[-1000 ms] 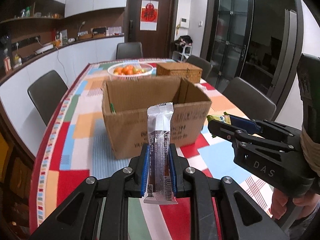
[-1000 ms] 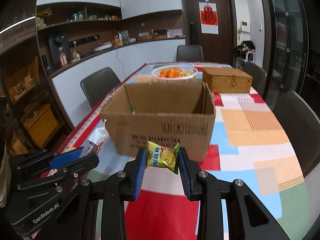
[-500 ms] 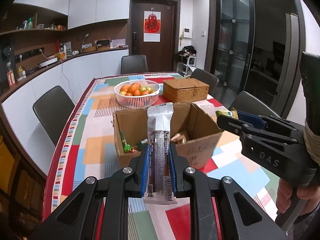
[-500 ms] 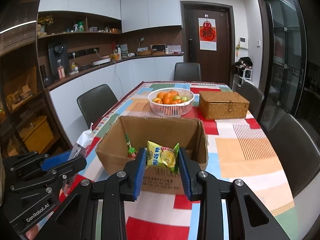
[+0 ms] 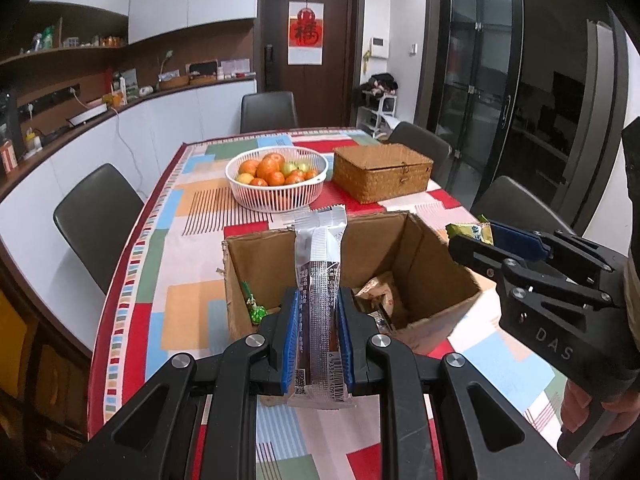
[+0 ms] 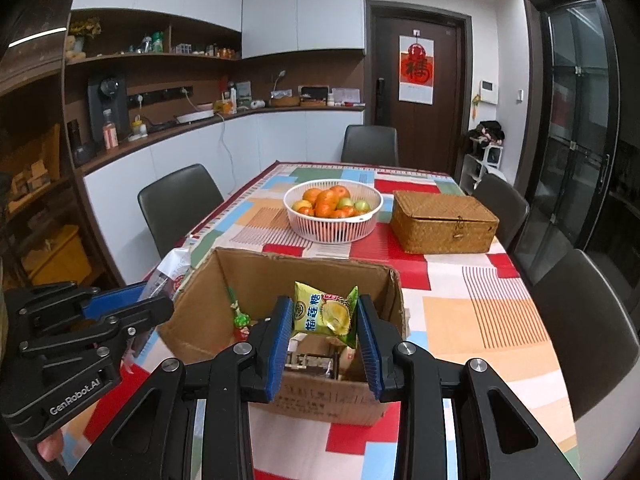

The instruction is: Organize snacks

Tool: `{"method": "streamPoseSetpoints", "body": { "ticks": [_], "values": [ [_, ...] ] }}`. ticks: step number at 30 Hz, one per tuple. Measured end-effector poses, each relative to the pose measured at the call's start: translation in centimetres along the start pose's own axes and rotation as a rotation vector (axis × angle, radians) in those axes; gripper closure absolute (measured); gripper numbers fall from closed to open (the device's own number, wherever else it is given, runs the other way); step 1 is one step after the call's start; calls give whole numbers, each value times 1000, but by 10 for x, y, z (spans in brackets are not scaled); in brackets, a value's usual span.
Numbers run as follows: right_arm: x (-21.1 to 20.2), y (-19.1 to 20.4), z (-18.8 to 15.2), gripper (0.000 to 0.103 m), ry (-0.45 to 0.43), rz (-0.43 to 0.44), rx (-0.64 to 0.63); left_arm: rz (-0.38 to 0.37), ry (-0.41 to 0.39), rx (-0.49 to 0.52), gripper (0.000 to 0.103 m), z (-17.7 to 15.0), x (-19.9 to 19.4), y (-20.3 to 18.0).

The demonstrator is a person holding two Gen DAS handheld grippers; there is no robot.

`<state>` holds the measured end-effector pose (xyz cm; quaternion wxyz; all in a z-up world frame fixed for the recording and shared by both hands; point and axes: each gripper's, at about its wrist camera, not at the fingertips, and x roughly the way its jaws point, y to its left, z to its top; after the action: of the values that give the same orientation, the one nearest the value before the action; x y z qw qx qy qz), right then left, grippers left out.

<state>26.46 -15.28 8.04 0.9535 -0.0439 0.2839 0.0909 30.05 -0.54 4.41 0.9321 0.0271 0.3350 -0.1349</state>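
Observation:
An open cardboard box (image 5: 432, 276) (image 6: 192, 300) stands on the patchwork tablecloth with several snack packets inside. My left gripper (image 5: 316, 344) is shut on a long silver and brown snack bar (image 5: 319, 280), held upright over the box's near edge. My right gripper (image 6: 325, 344) is shut on a yellow-green durian candy packet (image 6: 325, 314) above the box's near side. The right gripper also shows in the left wrist view (image 5: 472, 240), and the left gripper shows in the right wrist view (image 6: 140, 304), left of the box.
A white basket of oranges (image 5: 276, 178) (image 6: 333, 210) and a woven lidded box (image 5: 382, 172) (image 6: 444, 220) stand behind the cardboard box. Dark chairs (image 5: 96, 220) (image 6: 588, 320) line both table sides. A counter runs along the left wall.
Both grippers have risen and moved forward with their snacks, from in front of the box to above its opening. The box's inside now shows.

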Motion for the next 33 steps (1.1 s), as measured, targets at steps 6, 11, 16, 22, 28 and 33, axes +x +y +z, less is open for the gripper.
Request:
{"method": "streamPoseSetpoints", "body": {
  "ticks": [6, 11, 16, 22, 28, 33],
  "values": [
    [31, -5, 3, 70, 57, 4, 8, 17, 64, 9, 83, 9, 32, 0],
    [48, -12, 3, 62, 95, 0, 21, 53, 47, 1, 72, 11, 34, 2],
    [42, -16, -4, 48, 95, -37, 25, 87, 17, 21, 60, -1, 16, -3],
    [10, -14, -21, 34, 53, -52, 43, 104, -35, 14, 50, -25, -20, -10],
    [-32, -9, -41, 26, 5, -48, 66, 119, -92, 9, 37, -48, -61, -18],
    [-66, -2, -56, 21, -16, -48, 74, 133, -116, 14, 27, -66, -95, -25]
  ]
}}
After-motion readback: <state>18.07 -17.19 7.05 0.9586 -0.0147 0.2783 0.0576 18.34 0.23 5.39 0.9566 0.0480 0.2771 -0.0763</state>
